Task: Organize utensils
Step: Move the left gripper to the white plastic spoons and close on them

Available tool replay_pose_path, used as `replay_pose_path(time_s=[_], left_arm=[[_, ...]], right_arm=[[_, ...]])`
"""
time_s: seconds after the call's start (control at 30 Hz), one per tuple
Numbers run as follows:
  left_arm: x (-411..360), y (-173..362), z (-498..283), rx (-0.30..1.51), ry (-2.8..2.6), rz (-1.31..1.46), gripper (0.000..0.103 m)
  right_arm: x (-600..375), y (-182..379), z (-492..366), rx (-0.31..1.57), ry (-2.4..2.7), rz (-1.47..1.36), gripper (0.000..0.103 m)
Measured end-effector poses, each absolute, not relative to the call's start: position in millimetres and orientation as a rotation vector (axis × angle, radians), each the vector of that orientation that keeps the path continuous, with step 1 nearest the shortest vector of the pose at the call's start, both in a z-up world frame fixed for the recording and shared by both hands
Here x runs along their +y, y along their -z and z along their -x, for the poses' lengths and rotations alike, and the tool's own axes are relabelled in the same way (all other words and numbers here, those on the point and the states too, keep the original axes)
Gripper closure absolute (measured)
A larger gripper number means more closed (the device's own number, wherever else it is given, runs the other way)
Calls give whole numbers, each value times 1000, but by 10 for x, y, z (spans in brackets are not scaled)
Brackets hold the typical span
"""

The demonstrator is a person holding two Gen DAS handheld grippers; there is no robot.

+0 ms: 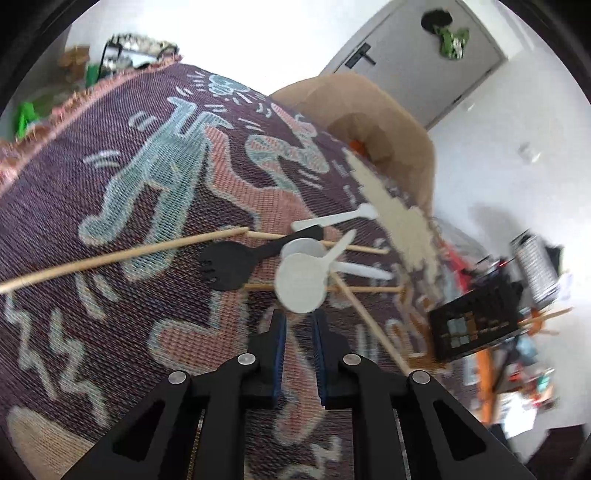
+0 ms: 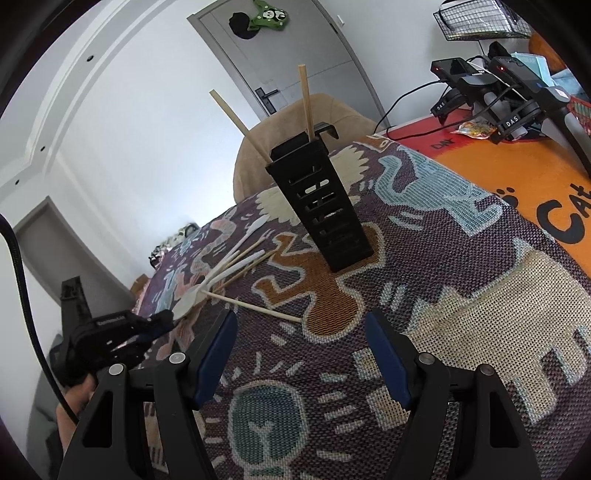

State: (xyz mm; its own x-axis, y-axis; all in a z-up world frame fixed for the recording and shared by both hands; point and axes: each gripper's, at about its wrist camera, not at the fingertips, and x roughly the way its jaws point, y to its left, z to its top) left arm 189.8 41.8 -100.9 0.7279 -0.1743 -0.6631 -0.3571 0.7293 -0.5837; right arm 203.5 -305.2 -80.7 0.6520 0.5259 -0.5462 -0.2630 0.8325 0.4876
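Note:
A pile of utensils lies on the patterned cloth (image 1: 110, 177): white plastic spoons (image 1: 301, 282), a black spork (image 1: 231, 264) and several wooden chopsticks (image 1: 122, 254). My left gripper (image 1: 298, 319) is open with a narrow gap, its tips just short of the nearest white spoon's bowl. A black slotted utensil holder (image 2: 325, 210) stands upright with two chopsticks (image 2: 306, 103) in it; it also shows in the left wrist view (image 1: 476, 325). My right gripper (image 2: 301, 332) is wide open and empty, above the cloth in front of the holder. The left gripper (image 2: 162, 321) shows at the spoon pile (image 2: 207, 284).
A tan chair (image 2: 291, 122) stands behind the table. An orange mat (image 2: 517, 166) at the right carries chargers and cables (image 2: 480, 92). A wire basket (image 2: 480, 18) hangs top right. A grey door (image 2: 288, 55) is behind.

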Motion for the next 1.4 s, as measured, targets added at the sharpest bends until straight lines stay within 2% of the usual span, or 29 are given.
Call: replay_pose_path(time_s=[0.33, 0.4, 0.43, 0.47, 0.87, 0.93, 1.07, 1.2, 1.27, 1.4], left_arm=[[535, 1056, -1950, 741, -108, 898, 87], [545, 1097, -1965, 759, -120, 914, 78], [555, 1115, -1956, 762, -122, 924, 68], [566, 1129, -1937, 754, -115, 938, 64], [670, 1225, -1995, 717, -143, 1044, 63], [666, 1217, -1997, 707, -146, 1048, 65], [665, 1240, -2030, 710, -144, 1074, 82], [684, 1252, -2039, 702, -157, 1085, 86], [696, 1252, -2036, 699, -155, 1083, 98], [689, 1215, -1976, 688, -139, 1066, 100]], right_arm=[[-3052, 835, -2062, 744, -465, -393, 30], [-3066, 841, -2073, 743, -464, -395, 30], [-3072, 846, -2077, 744, -463, -396, 30], [-3079, 852, -2082, 744, -461, -398, 30], [-3135, 859, -2077, 740, -452, -403, 30], [-3128, 867, -2081, 743, -454, -403, 30], [-3086, 884, -2085, 754, -461, -395, 30], [-3053, 899, -2083, 761, -464, -388, 30], [-3042, 901, -2080, 763, -463, -384, 30], [-3014, 908, -2081, 770, -462, -378, 30]])
